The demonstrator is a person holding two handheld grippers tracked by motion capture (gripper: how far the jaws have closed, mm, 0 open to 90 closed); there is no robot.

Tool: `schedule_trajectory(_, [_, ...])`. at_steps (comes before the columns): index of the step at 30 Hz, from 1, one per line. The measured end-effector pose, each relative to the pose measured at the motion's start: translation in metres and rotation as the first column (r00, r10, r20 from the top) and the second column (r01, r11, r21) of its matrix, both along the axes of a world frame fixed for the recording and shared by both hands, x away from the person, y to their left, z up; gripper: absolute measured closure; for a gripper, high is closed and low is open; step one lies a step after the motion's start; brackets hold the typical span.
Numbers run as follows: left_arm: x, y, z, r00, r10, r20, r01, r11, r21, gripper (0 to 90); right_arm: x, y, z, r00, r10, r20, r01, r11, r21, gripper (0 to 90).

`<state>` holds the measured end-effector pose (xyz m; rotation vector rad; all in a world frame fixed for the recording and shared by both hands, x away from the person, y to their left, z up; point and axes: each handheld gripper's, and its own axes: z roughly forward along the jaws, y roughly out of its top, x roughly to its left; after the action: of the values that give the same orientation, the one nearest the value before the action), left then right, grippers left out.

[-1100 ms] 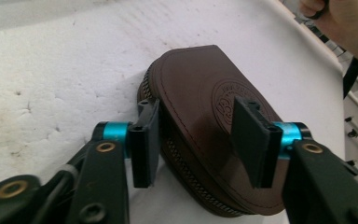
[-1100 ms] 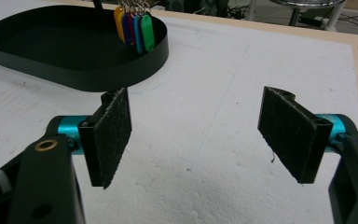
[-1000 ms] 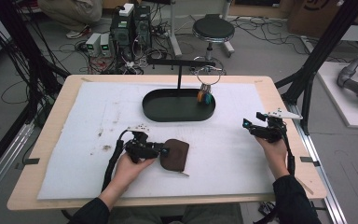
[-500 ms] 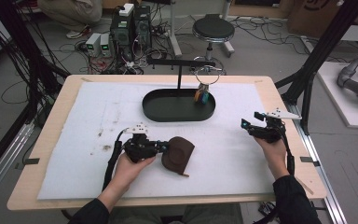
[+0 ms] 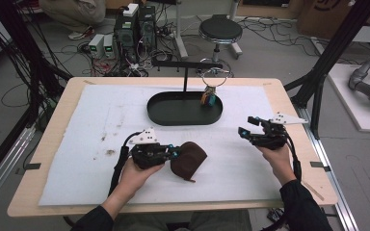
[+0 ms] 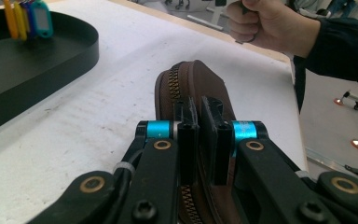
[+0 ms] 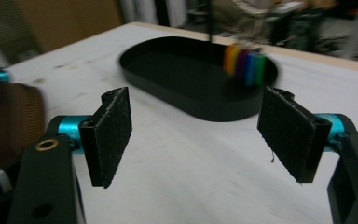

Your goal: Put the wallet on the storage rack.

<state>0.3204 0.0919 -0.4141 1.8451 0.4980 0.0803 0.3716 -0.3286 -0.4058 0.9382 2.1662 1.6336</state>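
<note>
Brown zipped pouch (image 5: 188, 159): located on the white mat (image 5: 101, 120) at the near middle of the table (image 5: 43, 144), in front of the black oval tray (image 5: 183, 109) and apart from it. In the left gripper view the pouch (image 6: 193, 88) is seen stood on edge, its brass zipper (image 6: 173, 84) running up the facing rim. Left gripper (image 5: 173, 153): held in the left hand (image 5: 137, 173) just left of the pouch; its jaws have just been closing and are now clamped on the pouch's near edge, the leather being pinched between the two black pads (image 6: 186, 135). Right gripper (image 5: 249, 129): held in the right hand (image 5: 274, 156) well to the right of the pouch, above the mat, jaws spread wide with nothing between the pads (image 7: 109, 135). Coloured key tags (image 5: 208, 97): hung from a ring on the black stand (image 5: 185, 72) at the tray's right end; shown blurred in the right gripper view (image 7: 244, 60).
</note>
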Motion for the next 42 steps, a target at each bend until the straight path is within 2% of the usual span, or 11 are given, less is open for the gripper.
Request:
schedule_trajectory(5, [-0.003, -0.003, 0.002, 0.9994, -0.016, 0.031, 0.016, 0.9998, 0.01, 85.0, -0.002, 0.025, 0.0, 0.9854, 0.168, -0.023, -0.168, 0.9857, 0.005, 26.6])
schedule_trajectory(10, [-0.006, -0.005, 0.004, 0.9974, -0.038, 0.062, 0.036, 0.9991, 0.022, 84.9, -0.006, 0.054, -0.002, 0.9511, 0.303, -0.061, -0.303, 0.9529, 0.003, 26.6])
schedule_trajectory(14, [-0.008, -0.007, 0.004, 0.9961, -0.046, 0.075, 0.044, 0.9987, 0.024, 84.9, -0.008, 0.065, -0.004, 0.9353, 0.347, -0.069, -0.348, 0.9375, -0.003, 26.6])
schedule_trajectory(15, [-0.009, -0.007, 0.004, 0.9959, -0.046, 0.078, 0.044, 0.9987, 0.026, 84.9, -0.009, 0.073, -0.006, 0.9209, 0.382, -0.077, -0.384, 0.9234, -0.008, 27.2])
schedule_trajectory(20, [-0.011, -0.011, 0.006, 0.9926, -0.062, 0.104, 0.061, 0.998, 0.02, 84.9, -0.011, 0.083, -0.008, 0.9029, 0.419, -0.094, -0.422, 0.9063, -0.014, 31.3])
schedule_trajectory(25, [-0.012, -0.013, 0.006, 0.9889, -0.08, 0.125, 0.078, 0.9968, 0.02, 84.9, -0.014, 0.095, -0.012, 0.8656, 0.484, -0.128, -0.491, 0.8711, -0.023, 36.1])
schedule_trajectory(31, [-0.012, -0.014, 0.005, 0.9881, -0.08, 0.131, 0.079, 0.9967, 0.019, 84.6, -0.016, 0.104, -0.017, 0.8189, 0.554, -0.151, -0.566, 0.8231, -0.05, 54.0])
schedule_trajectory(33, [-0.012, -0.012, 0.005, 0.9891, -0.074, 0.127, 0.073, 0.9972, 0.016, 83.1, -0.016, 0.103, -0.016, 0.8166, 0.558, -0.148, -0.57, 0.8203, -0.051, 58.0])
schedule_trajectory(35, [-0.01, -0.011, 0.005, 0.9925, -0.063, 0.105, 0.065, 0.9978, -0.015, 72.9, -0.015, 0.101, -0.016, 0.8111, 0.57, -0.133, -0.579, 0.8136, -0.048, 62.5])
schedule_trajectory(37, [-0.006, -0.009, 0.005, 0.9983, -0.031, 0.049, 0.033, 0.9991, -0.028, 48.2, -0.014, 0.099, -0.015, 0.8063, 0.579, -0.122, -0.587, 0.8082, -0.046, 65.0])
schedule_trajectory(42, [0.0, -0.002, -0.002, 0.9994, -0.033, -0.003, 0.033, 0.9994, -0.003, 35.2, -0.016, 0.098, -0.013, 0.799, 0.593, -0.099, -0.6, 0.7983, -0.056, 66.6])
